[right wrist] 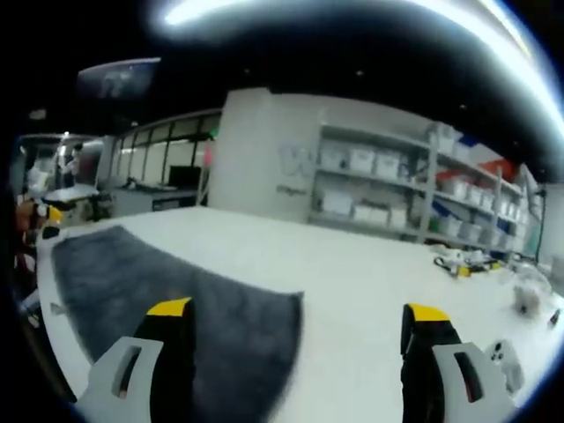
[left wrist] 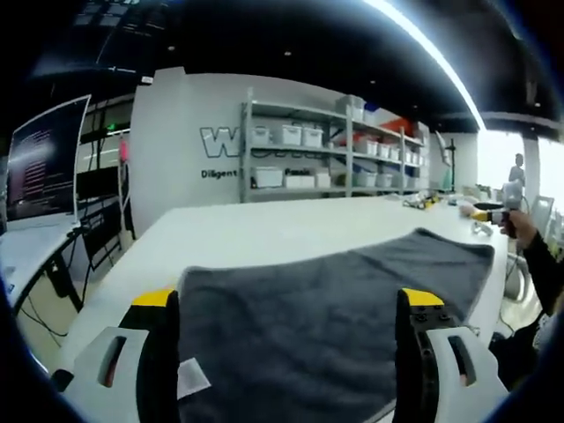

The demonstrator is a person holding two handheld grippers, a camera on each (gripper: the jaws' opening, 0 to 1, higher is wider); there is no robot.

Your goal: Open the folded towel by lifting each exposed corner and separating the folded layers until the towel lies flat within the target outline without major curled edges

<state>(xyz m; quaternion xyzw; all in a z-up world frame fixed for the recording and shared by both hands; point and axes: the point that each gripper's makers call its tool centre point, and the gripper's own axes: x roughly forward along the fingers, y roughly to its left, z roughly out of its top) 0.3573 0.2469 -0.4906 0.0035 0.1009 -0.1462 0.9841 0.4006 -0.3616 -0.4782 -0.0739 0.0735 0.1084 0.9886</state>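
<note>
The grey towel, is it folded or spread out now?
Mostly spread: the grey towel lies broad on the white table. Whether a folded layer remains, cannot tell.

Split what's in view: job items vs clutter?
Job: towel, left tongs, right tongs, both open, holding nothing.
Clutter: table it lies on, shelves with bins, monitor, small items far on the table.

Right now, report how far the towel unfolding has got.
Done, it seems: the grey towel lies spread in one flat layer on the white table. In hand: nothing; the left gripper and right gripper hover open. Left: checking edges. No target outline is visible, and the right view is blurred.
</note>
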